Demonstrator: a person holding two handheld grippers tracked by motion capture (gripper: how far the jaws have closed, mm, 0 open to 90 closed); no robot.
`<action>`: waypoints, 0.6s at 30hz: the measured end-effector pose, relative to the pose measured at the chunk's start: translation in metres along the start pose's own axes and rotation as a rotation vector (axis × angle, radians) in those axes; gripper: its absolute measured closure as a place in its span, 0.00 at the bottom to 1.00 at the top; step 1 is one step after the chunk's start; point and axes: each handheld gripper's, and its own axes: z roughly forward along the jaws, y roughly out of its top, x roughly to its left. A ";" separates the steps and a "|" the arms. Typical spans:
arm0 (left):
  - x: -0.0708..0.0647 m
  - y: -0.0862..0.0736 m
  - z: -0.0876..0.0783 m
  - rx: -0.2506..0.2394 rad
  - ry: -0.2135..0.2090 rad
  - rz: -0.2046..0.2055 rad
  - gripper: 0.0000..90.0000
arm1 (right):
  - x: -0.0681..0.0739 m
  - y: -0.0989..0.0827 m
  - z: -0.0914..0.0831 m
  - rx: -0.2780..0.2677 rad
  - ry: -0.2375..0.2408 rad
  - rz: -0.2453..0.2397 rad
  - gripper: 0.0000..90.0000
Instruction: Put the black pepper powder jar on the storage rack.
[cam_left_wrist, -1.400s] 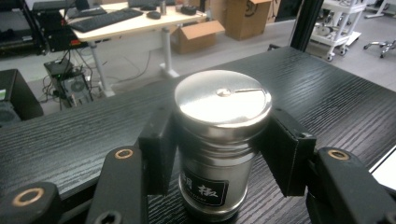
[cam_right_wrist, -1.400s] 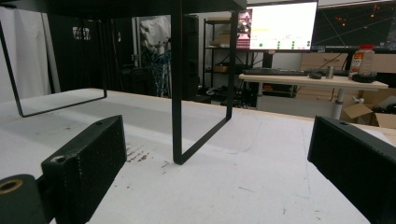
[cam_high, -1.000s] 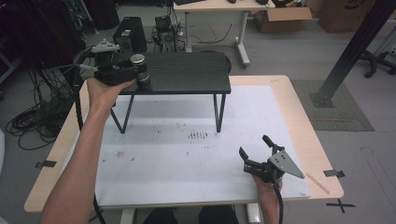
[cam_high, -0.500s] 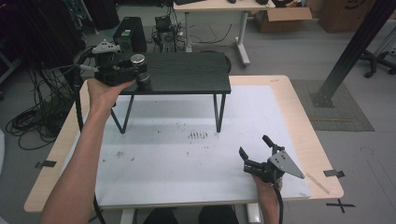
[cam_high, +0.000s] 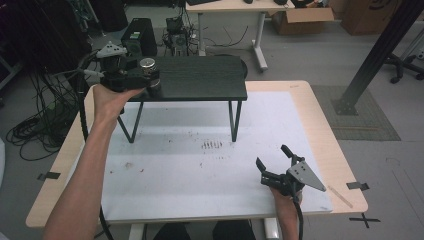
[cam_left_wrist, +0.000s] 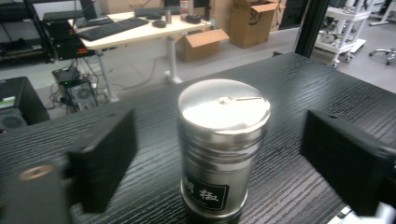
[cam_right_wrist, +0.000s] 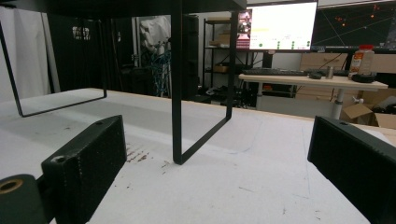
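Steel pepper shaker stood at ten o'clock on the black riser shelf, between the left gripper's just-opened jaws; the right gripper rested spread. A careless withdrawal could topple it.

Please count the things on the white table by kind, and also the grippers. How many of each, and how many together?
Round silver metal shaker tin with a black label: 1
Low black wood-grain shelf on thin metal legs: 1
Black two-jaw grippers, left gripper and right gripper: 2
Total: 4
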 end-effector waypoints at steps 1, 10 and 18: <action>0.000 0.000 0.000 -0.001 -0.001 -0.001 0.09 | 0.000 0.000 0.000 0.000 0.000 0.000 0.05; -0.002 0.000 -0.004 -0.005 -0.011 -0.005 0.00 | 0.000 0.000 0.000 0.001 0.000 0.001 0.05; -0.004 -0.002 -0.009 -0.007 -0.028 0.009 0.00 | 0.000 0.000 0.000 0.001 0.001 0.001 0.05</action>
